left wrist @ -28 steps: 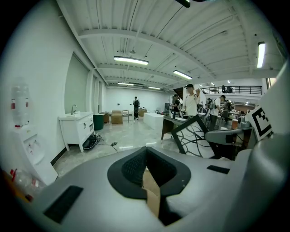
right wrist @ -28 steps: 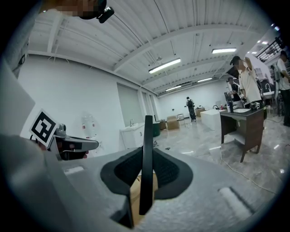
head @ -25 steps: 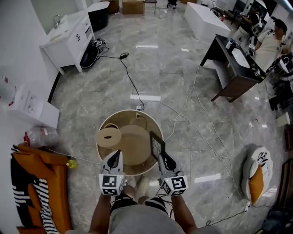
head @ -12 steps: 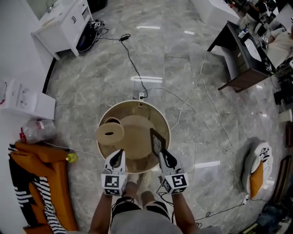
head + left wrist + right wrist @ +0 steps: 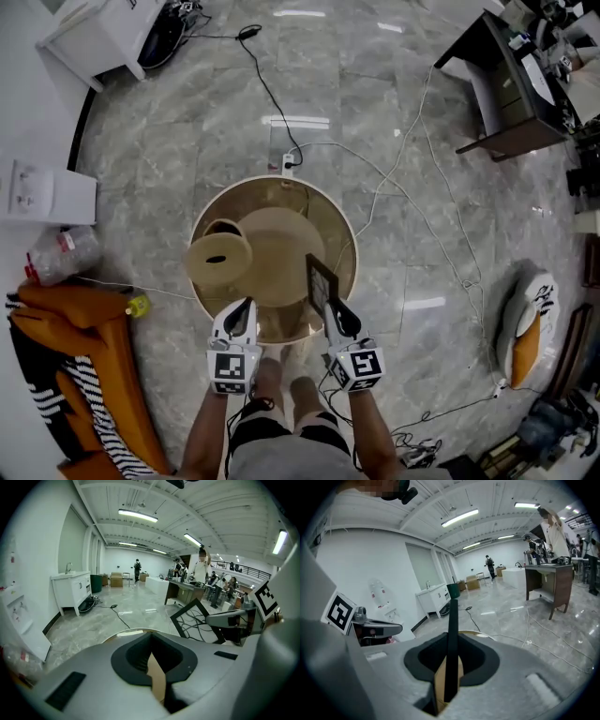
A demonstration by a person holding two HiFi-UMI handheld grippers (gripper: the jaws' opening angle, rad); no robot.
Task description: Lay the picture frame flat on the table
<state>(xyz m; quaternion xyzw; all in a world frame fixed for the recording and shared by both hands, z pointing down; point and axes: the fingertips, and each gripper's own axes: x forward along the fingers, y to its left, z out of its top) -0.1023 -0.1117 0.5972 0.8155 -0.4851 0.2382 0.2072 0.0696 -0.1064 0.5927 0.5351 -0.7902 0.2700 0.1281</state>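
A black picture frame (image 5: 321,284) with a branch pattern stands upright on its edge over the right side of the round wooden table (image 5: 272,185). My right gripper (image 5: 336,319) is shut on the frame's near lower corner. In the right gripper view the frame's thin black edge (image 5: 453,630) rises straight up between the jaws. My left gripper (image 5: 240,319) hovers over the table's near left rim, jaws together and holding nothing. In the left gripper view the frame (image 5: 194,620) shows to the right, with the right gripper beside it.
A tan round disc with a dark slot (image 5: 217,261) stands on the table's left part. A cable and power strip (image 5: 289,164) lie on the marble floor behind the table. An orange bag (image 5: 75,347) is at left, a cushion (image 5: 525,337) at right, a dark desk (image 5: 511,84) far right.
The head view has shifted, so the table sits higher and larger in the picture. Both grippers keep their places over the table, and the frame stays upright in the right one.
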